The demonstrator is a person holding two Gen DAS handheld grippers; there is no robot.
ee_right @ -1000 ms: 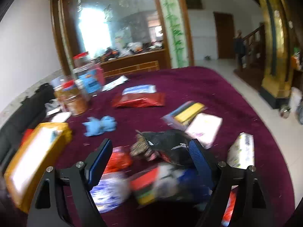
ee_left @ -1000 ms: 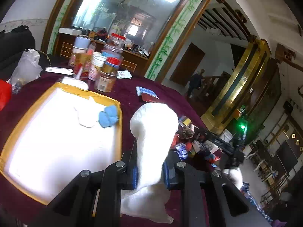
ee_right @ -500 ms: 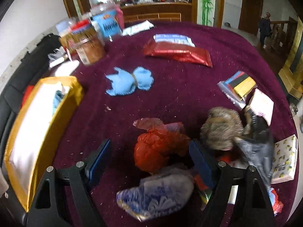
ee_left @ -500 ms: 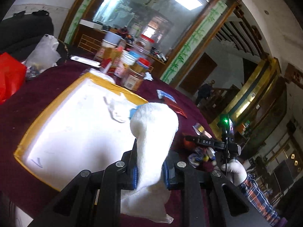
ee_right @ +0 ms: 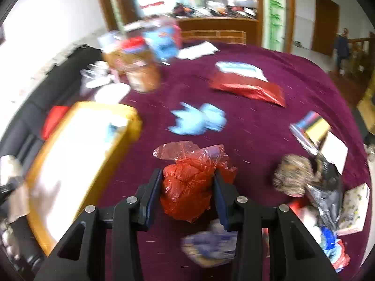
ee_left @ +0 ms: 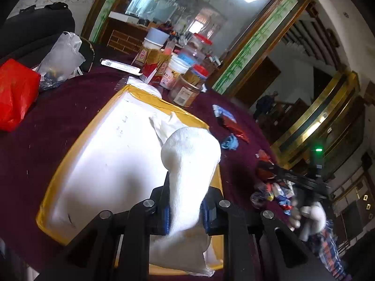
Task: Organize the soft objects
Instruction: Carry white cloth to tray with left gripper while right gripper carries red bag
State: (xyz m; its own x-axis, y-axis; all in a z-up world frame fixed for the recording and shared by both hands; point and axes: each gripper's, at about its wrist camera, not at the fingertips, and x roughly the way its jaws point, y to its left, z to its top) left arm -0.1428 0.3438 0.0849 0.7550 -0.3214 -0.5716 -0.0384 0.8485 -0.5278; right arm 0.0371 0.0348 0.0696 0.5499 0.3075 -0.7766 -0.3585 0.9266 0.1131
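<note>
A white knitted sock [ee_left: 187, 175] is clamped in the left gripper [ee_left: 185, 207] above the yellow-rimmed white tray [ee_left: 70, 154], release judged next; a crumpled red plastic bag [ee_right: 187, 187] is bracketed by the right gripper [ee_right: 187, 196], closure unclear

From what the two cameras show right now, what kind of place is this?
Probably a large room in a home: a table under a maroon cloth crowded with food jars, a big wall mirror in a wooden frame, and a staircase behind.

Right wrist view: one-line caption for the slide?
Right tool closed on a crumpled red plastic bag above the maroon tablecloth, with a blue cloth and yellow-rimmed tray beyond.
</note>
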